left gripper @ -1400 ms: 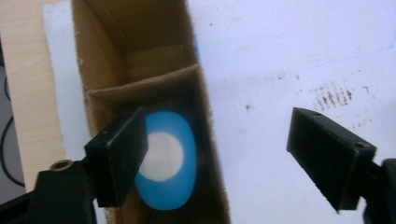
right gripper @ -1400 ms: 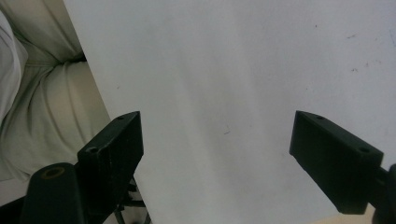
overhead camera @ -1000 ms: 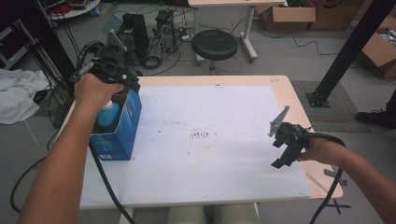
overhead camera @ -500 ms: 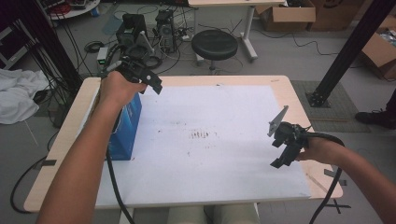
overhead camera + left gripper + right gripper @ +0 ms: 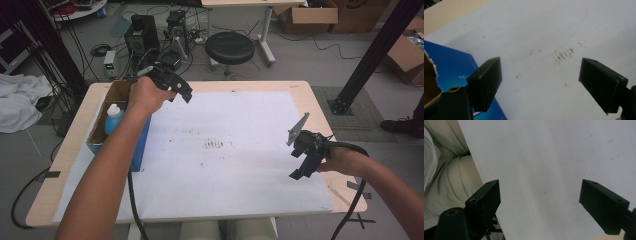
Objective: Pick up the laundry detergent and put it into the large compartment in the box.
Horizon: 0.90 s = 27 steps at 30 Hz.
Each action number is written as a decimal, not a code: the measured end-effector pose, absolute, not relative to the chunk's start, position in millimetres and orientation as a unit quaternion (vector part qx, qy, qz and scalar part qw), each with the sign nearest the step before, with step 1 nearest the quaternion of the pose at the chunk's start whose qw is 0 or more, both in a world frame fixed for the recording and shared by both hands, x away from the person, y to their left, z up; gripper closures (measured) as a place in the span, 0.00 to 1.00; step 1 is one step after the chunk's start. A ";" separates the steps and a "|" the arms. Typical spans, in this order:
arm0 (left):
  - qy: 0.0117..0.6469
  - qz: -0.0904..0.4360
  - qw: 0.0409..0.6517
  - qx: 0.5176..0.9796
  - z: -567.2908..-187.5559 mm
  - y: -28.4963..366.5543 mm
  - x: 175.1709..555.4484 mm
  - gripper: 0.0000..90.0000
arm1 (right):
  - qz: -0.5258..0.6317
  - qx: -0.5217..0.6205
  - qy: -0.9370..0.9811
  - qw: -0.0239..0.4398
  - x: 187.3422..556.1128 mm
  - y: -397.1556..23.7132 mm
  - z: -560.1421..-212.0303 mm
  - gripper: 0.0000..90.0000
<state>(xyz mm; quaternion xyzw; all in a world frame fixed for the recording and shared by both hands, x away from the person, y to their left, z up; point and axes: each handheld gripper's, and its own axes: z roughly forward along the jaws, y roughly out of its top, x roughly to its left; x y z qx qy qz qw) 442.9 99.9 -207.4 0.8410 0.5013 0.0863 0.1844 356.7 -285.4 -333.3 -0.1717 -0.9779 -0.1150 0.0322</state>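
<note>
Left arm was stretched way forward from the bottom edge, forearm running up to the far left, hand wrapped around the left gripper (image 5: 186, 93) with its nose pointing right. Its fingers (image 5: 485, 82) sat wide apart, nothing between them. Right forearm came in from the lower right corner, hand holding the right gripper (image 5: 298, 162) low on the near right side, angled down and leftward. Fingers (image 5: 484, 201) there were spread wide too, nothing pinched.

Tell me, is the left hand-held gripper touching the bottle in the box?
Apart. The high view shows the left hand-held gripper raised beyond the box, clear of the bottle.
</note>
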 end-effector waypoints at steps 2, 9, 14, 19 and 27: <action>0.497 0.085 0.185 0.844 -209.5 95.5 443.8 0.21 | -0.116 -0.170 -0.978 0.031 356.7 -285.5 -332.9 0.19; 0.484 0.080 0.186 0.852 -217.6 83.5 445.8 0.22 | -0.118 -0.173 -0.977 0.030 358.1 -287.0 -331.8 0.19; 0.475 0.073 0.189 0.856 -225.8 76.0 446.0 0.22 | -0.120 -0.173 -0.977 0.030 360.1 -286.2 -332.4 0.19; 0.472 0.070 0.191 0.858 -230.0 72.4 445.6 0.22 | -0.118 -0.172 -0.977 0.031 360.0 -284.5 -333.2 0.19; 0.472 0.067 0.191 0.858 -233.4 70.8 446.3 0.22 | -0.119 -0.171 -0.978 0.031 360.5 -283.4 -332.9 0.19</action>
